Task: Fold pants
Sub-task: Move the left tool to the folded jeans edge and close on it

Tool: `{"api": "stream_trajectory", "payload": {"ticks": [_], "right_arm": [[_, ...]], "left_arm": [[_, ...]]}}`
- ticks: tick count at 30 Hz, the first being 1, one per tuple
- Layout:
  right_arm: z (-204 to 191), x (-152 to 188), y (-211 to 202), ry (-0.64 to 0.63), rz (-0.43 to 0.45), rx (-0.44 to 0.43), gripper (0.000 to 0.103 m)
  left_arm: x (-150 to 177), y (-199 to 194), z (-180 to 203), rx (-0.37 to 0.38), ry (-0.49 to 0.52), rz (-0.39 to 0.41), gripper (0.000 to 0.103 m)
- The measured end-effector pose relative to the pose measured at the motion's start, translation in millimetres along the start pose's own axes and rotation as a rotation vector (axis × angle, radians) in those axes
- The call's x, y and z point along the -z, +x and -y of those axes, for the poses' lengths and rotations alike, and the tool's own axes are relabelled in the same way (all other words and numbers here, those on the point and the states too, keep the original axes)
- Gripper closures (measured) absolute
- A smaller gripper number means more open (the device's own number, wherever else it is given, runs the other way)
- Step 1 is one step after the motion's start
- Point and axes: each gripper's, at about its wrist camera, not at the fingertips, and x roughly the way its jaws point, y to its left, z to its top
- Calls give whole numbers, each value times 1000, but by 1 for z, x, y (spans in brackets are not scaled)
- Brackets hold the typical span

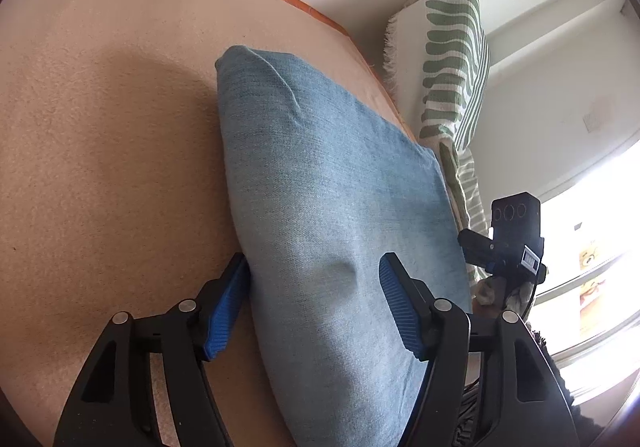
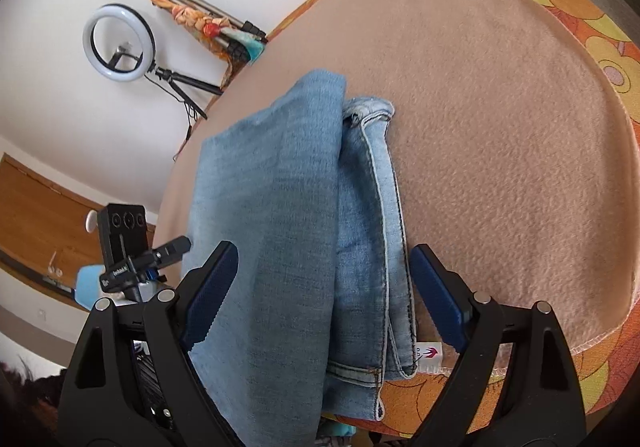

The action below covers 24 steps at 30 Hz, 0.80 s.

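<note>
Now both of my hand-held grippers stand over the folded pants, gripping nothing.
Folded light-blue denim pants (image 1: 320,207) lie on a peach blanket (image 1: 100,127) covering a bed with an orange flowered sheet (image 2: 608,59). My left hand-held gripper (image 1: 314,295) is spread, its blue pads (image 1: 224,311) flanking a fold without pressing it. My right hand-held gripper (image 2: 324,295) gapes wide across the stacked layers, pads clear of the cloth.

a ring light (image 2: 118,41) on a tripod, a green-striped towel (image 1: 454,59) draped.
</note>
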Motion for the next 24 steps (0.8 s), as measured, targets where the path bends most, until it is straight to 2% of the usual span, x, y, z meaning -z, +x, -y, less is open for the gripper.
{"api": "stream_trajectory", "payload": {"ticks": [2,4,7,8,9,10,13,15,18,23,24], "right_arm": [[-5,0,3,-23,-3,11,9],[-6,-1,2,-19,0,3,9],[-12,-2,6,-37,8,8,9],[-14,-1,7,-54,9,18,12],[-17,-1,9,-62,3,12,21],[-19,-1,13,-59,-15,1,24],[-24,1,17,-79,-13,40,41],[-26,4,19,-79,-7,60,47],[-30,5,17,-87,3,79,51],[-26,10,17,-73,58,84,51],[-28,11,17,-85,63,97,51]], "left_arm": [[-1,2,2,6,0,7,29],[-2,5,4,18,-5,12,20],[-3,9,9,3,-4,12,20],[-3,10,9,2,-6,14,20],[-4,10,9,4,-17,19,20],[-4,10,7,9,-34,23,20],[-6,11,4,26,-86,36,20],[-8,13,5,29,-87,30,20],[-7,17,13,0,-45,20,20],[-4,22,24,-63,37,3,32],[-4,21,23,-68,36,6,39]]}}
